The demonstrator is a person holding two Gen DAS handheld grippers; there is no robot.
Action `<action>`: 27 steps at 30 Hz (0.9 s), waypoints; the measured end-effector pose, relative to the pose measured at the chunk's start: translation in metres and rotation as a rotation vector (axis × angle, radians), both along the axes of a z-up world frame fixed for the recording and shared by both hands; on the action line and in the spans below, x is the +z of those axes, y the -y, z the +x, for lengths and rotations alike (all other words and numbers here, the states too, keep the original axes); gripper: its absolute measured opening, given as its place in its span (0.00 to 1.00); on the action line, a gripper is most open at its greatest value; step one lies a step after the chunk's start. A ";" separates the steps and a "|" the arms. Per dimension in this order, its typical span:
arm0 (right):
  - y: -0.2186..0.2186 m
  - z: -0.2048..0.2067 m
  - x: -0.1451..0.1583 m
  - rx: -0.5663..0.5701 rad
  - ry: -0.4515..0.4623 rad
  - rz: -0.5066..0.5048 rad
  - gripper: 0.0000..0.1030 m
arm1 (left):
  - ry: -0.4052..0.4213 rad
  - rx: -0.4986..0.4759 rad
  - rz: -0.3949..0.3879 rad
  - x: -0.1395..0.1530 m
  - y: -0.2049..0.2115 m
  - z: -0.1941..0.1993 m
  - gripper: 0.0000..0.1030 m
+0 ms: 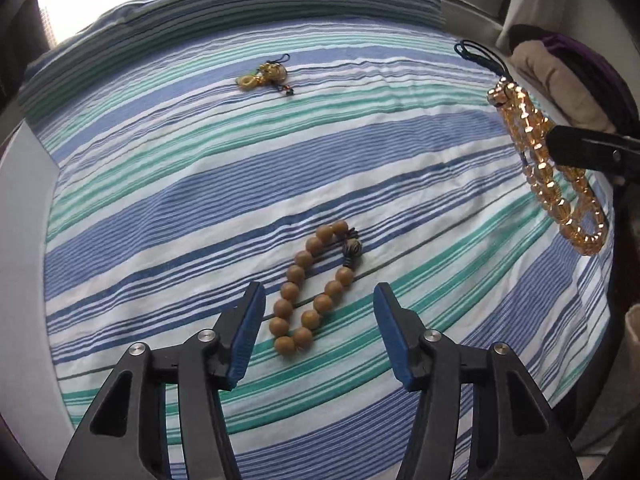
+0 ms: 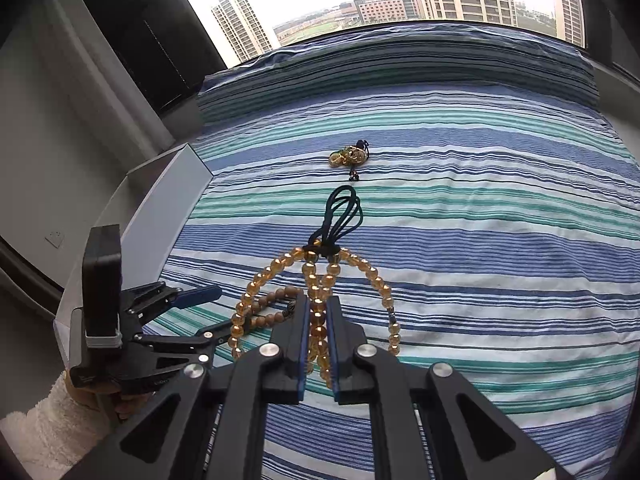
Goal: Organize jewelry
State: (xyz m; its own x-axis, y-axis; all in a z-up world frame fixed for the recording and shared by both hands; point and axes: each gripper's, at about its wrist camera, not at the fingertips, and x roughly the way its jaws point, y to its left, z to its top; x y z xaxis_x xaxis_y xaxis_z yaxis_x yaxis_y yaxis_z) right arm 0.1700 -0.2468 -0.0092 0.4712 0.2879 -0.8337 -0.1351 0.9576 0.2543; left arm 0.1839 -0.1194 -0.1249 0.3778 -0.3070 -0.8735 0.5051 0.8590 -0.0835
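A brown wooden bead bracelet (image 1: pixel 310 292) lies on the striped bedsheet (image 1: pixel 160 184), just ahead of and between the fingertips of my open left gripper (image 1: pixel 318 300). My right gripper (image 2: pixel 319 304) is shut on an amber crystal bead necklace (image 2: pixel 316 280) with a dark cord loop (image 2: pixel 344 212), held above the bed. The necklace also shows at the right of the left wrist view (image 1: pixel 552 160), pinched by the right gripper's fingers (image 1: pixel 580 148). A small gold charm with a cord (image 1: pixel 266 76) lies farther back on the bed; it also shows in the right wrist view (image 2: pixel 350 156).
The left gripper (image 2: pixel 192 312) shows at the lower left of the right wrist view over the wooden bracelet (image 2: pixel 272 308). A white bed frame edge (image 2: pixel 176 184) runs along the left. A beige and purple bundle (image 1: pixel 560 80) sits at the right. A window lies behind the bed.
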 end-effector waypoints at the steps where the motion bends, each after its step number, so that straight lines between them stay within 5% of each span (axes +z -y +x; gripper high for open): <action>1: 0.001 -0.001 -0.001 -0.003 -0.005 0.002 0.08 | -0.006 -0.016 0.027 -0.008 0.006 0.002 0.54; 4: 0.005 -0.003 -0.002 -0.012 -0.009 0.002 0.08 | 0.010 -0.043 0.064 -0.017 0.013 0.002 0.41; 6: 0.008 -0.004 -0.001 -0.015 -0.011 0.004 0.08 | -0.003 -0.077 0.062 -0.016 0.013 -0.001 0.20; 9: 0.014 -0.004 -0.002 -0.026 -0.011 0.008 0.08 | -0.004 -0.083 0.083 -0.018 0.010 -0.008 0.19; 14: 0.020 -0.004 -0.003 -0.040 -0.005 0.030 0.08 | -0.025 0.011 -0.010 -0.001 -0.022 -0.012 0.19; 17: 0.020 -0.004 -0.003 -0.032 -0.008 0.037 0.08 | -0.041 0.042 -0.071 0.015 -0.038 -0.015 0.00; 25: 0.007 0.002 0.004 0.001 -0.004 0.046 0.08 | -0.025 0.079 -0.078 0.023 -0.055 -0.011 0.06; 27: 0.004 0.001 0.004 0.006 0.000 0.046 0.08 | -0.030 0.092 -0.041 0.014 -0.052 -0.008 0.41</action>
State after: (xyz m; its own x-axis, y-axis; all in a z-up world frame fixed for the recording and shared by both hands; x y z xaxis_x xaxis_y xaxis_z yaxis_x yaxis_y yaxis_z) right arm 0.1714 -0.2507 -0.0052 0.4691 0.3289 -0.8196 -0.1402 0.9440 0.2985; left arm 0.1760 -0.0675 -0.1110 0.3799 -0.3081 -0.8722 0.4213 0.8970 -0.1334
